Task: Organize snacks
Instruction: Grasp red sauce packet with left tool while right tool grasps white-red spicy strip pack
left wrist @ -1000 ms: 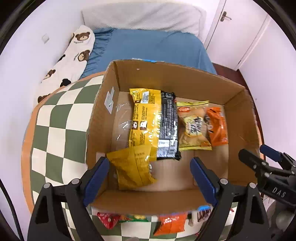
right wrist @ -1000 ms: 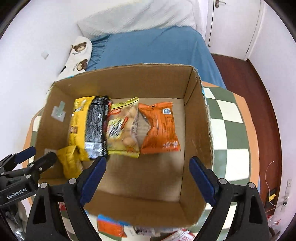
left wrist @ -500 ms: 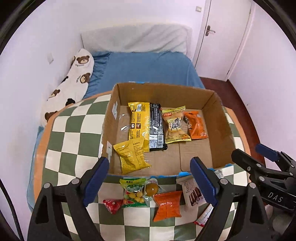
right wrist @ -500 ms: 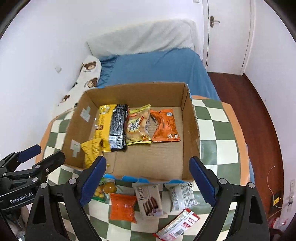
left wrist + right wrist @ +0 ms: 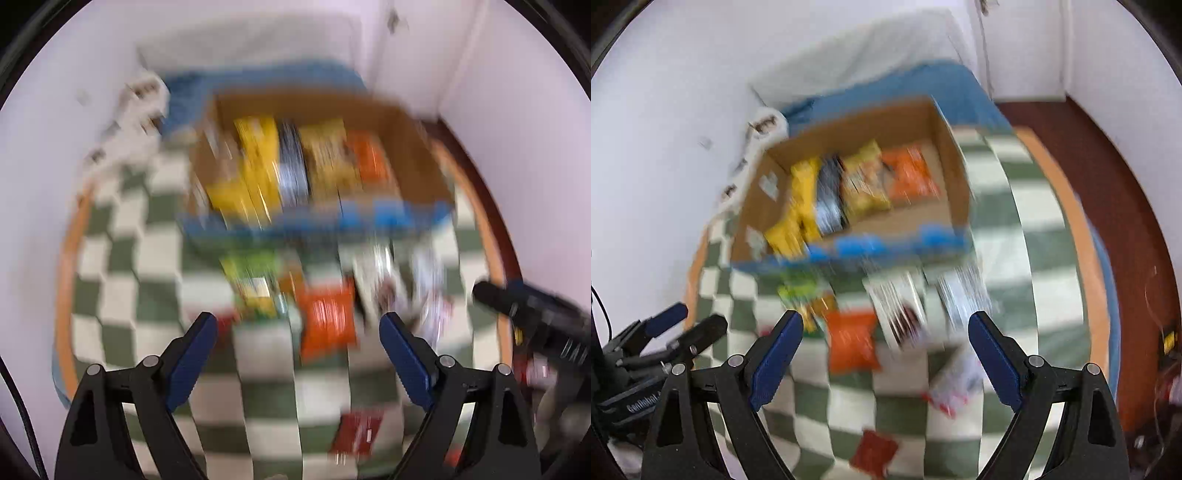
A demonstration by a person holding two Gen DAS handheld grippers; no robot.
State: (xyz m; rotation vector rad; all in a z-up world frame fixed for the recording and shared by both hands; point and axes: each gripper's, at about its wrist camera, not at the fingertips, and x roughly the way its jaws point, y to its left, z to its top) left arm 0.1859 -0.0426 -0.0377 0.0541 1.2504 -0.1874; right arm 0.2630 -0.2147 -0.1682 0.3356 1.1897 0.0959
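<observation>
Ahead of both sets of wide, empty jaws, an orange packet is seen lying on bare checkered surface, short of the box edge.

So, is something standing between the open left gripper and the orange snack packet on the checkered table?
Nothing visible does. The left gripper is open, and the orange snack packet lies directly ahead, though the picture is blurred.
</observation>
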